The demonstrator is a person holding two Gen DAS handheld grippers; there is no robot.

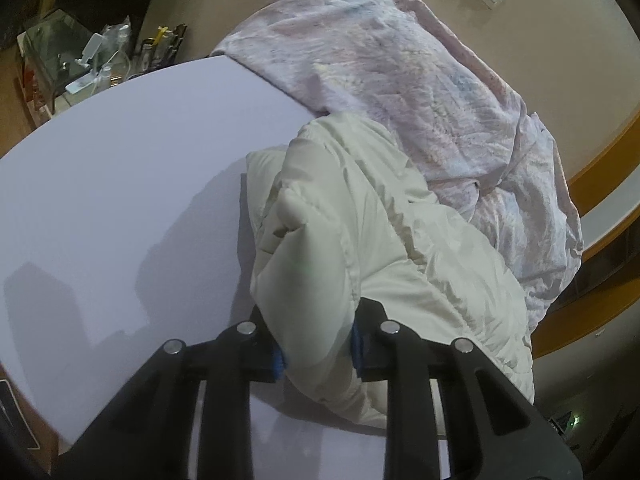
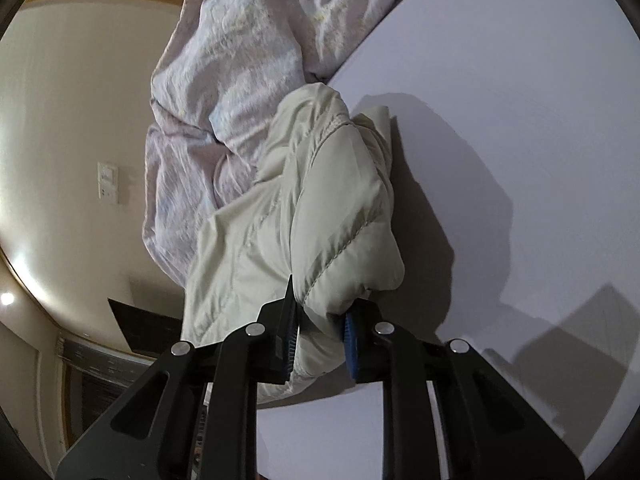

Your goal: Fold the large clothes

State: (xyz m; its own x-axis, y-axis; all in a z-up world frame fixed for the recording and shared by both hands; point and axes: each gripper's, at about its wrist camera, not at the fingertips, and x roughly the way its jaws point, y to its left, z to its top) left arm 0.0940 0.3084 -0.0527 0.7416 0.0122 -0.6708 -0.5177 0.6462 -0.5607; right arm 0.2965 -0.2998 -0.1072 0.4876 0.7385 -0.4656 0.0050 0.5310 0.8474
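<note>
On the white table [image 1: 120,208], your left gripper [image 1: 318,354] and right gripper [image 2: 320,344] are each clamped on the cream puffer jacket [image 1: 360,240]. Its bulk stretches straight ahead of both fingers, toward the rumpled pink blanket [image 1: 400,60] beyond.

Cream quilted jacket [image 1: 360,208]; pale pink mottled blanket [image 1: 400,60]; white table [image 1: 120,180]; black claws with blue pads [image 1: 279,364].
</note>
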